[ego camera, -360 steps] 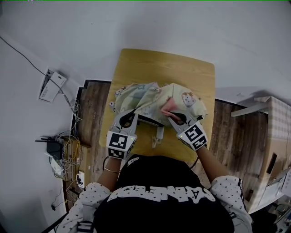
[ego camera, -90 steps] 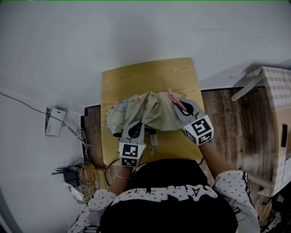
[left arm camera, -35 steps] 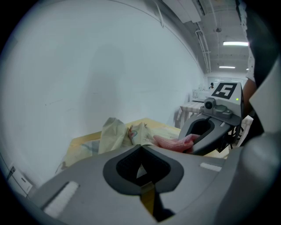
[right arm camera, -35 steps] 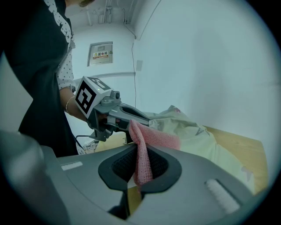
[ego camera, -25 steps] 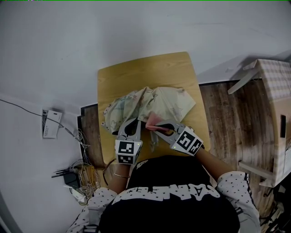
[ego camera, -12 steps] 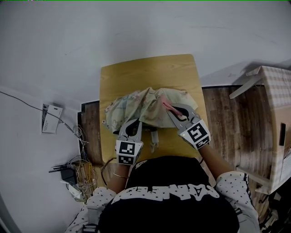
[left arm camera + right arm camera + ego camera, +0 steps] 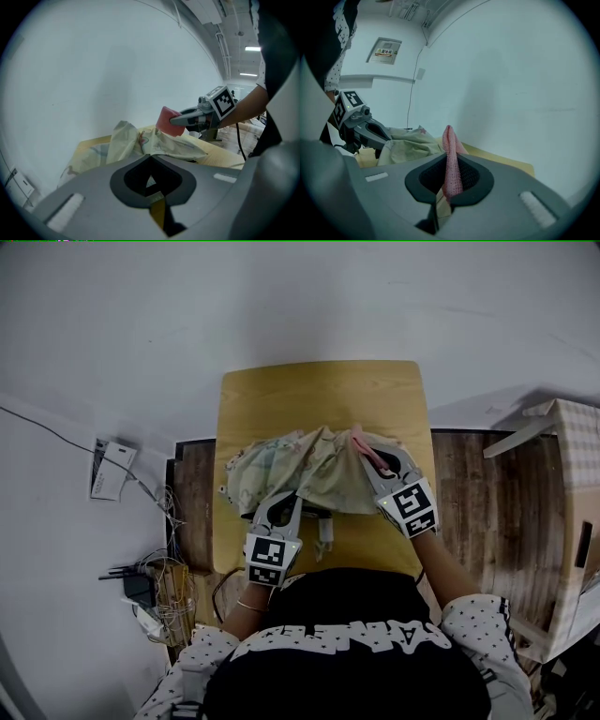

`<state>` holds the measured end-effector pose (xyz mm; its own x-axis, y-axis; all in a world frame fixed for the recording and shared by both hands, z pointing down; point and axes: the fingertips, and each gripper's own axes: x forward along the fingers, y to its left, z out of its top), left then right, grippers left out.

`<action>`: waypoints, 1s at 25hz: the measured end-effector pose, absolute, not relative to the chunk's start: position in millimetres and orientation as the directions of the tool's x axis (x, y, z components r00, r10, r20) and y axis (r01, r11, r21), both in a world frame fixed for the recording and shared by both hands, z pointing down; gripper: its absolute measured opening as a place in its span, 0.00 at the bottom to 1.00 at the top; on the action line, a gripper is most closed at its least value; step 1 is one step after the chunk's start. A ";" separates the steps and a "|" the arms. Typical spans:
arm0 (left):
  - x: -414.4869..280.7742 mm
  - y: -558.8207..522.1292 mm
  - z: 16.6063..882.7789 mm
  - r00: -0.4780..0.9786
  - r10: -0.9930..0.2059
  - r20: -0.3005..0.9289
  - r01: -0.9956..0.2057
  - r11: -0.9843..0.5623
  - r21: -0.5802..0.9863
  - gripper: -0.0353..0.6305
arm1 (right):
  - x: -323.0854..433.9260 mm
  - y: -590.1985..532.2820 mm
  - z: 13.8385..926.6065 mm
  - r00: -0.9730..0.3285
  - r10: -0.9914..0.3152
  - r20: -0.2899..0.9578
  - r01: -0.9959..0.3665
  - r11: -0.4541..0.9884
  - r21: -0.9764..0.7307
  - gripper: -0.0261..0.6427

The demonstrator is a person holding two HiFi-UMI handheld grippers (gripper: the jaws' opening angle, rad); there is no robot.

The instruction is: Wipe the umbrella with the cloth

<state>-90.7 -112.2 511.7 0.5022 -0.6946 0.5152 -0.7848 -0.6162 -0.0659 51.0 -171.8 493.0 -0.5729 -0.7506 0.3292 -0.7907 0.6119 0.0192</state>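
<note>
Wooden table [image 7: 319, 385] carries the crumpled patterned umbrella [image 7: 300, 470] at its centre. Left gripper [image 7: 286, 498]: jaws closed together at the canopy's near edge. Right gripper [image 7: 367, 460]: jaws clamped on the pink cloth [image 7: 361, 442], set against the canopy's right side.

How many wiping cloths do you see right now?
1: a pink cloth pinched in the right gripper, at the right edge of the umbrella on the table. Another could lie hidden under the umbrella's fabric.
</note>
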 end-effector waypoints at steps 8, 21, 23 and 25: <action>-96.0 -114.8 514.4 0.484 -0.700 0.524 -0.802 -0.595 -0.055 0.06 | 43.7 -182.3 521.5 -0.587 -0.696 0.413 -0.772 0.635 -0.027 0.09; -98.2 -113.3 514.5 0.484 -0.703 0.521 -0.810 -0.585 -0.037 0.06 | 27.5 -154.5 541.9 -0.639 -0.610 0.469 -0.715 0.696 -0.067 0.09; -98.3 -112.9 513.6 0.486 -0.703 0.520 -0.810 -0.585 -0.034 0.06 | 26.5 -148.4 542.5 -0.640 -0.605 0.473 -0.712 0.699 -0.068 0.09; -98.4 -112.9 512.2 0.489 -0.703 0.517 -0.808 -0.588 -0.035 0.06 | 25.7 -143.3 541.8 -0.642 -0.606 0.469 -0.709 0.702 -0.065 0.09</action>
